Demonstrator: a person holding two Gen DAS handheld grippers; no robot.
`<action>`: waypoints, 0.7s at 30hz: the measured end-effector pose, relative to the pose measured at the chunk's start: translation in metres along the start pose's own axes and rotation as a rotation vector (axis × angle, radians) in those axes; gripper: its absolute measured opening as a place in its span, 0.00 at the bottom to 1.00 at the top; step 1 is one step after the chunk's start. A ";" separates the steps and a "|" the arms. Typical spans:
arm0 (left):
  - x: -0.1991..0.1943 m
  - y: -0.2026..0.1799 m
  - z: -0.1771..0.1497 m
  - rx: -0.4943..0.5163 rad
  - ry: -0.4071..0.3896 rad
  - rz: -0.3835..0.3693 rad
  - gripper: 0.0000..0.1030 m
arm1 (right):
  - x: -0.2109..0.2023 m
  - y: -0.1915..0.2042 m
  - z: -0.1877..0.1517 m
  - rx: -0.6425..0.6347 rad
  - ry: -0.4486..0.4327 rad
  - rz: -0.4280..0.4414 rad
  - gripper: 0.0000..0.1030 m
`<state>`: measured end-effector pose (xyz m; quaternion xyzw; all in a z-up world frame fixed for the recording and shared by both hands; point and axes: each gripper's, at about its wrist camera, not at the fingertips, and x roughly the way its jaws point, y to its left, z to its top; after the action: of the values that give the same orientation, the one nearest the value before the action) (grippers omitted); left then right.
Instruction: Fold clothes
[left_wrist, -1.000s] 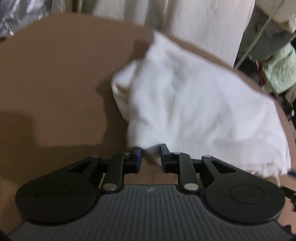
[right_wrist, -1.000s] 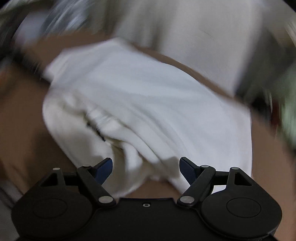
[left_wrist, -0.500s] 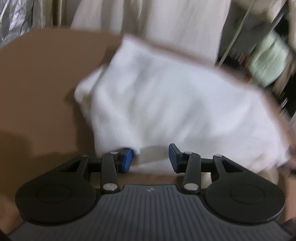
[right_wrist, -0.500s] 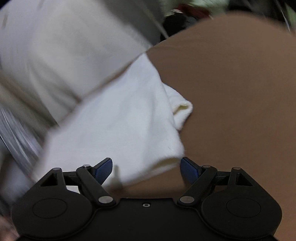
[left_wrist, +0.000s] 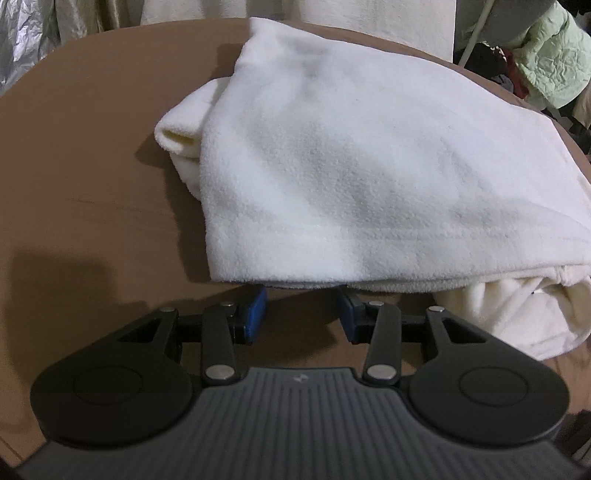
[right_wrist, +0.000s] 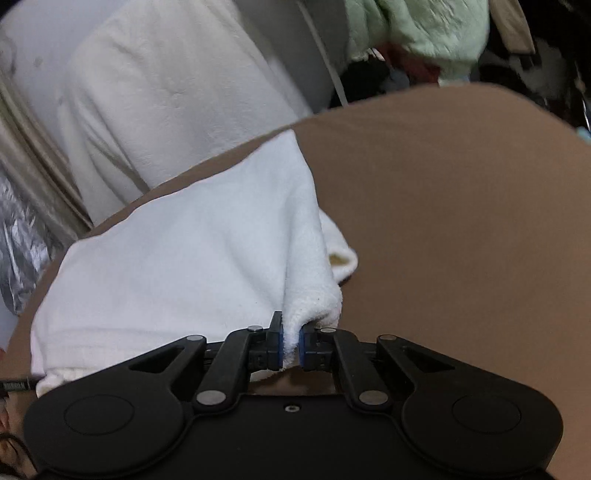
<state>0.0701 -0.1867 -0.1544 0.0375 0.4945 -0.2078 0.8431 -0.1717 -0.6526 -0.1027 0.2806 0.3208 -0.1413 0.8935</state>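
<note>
Fold step: your right tongs (right_wrist: 290, 345) are closing, pinching the white fleece garment (left_wrist: 369, 166) corner; left tongs (left_wrist: 301, 312), released, need the six-o'clock hem.

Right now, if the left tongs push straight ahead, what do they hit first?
Most likely the near folded edge of the white fleece garment. The left tongs stand open with that edge draped just over their tips, brown table beneath. Whether they already touch it is unclear.
</note>
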 end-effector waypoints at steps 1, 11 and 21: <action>-0.003 0.000 0.001 -0.001 0.003 0.000 0.40 | -0.001 0.004 -0.001 0.002 -0.009 -0.005 0.13; -0.084 -0.052 0.008 0.167 -0.161 -0.013 0.63 | 0.001 -0.027 -0.025 0.163 -0.008 0.017 0.44; -0.083 -0.105 -0.006 0.154 -0.139 -0.099 0.86 | -0.022 -0.048 -0.008 0.097 -0.010 -0.019 0.64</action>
<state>-0.0111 -0.2545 -0.0720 0.0635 0.4188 -0.2886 0.8587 -0.2127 -0.6846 -0.1128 0.3195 0.3120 -0.1667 0.8791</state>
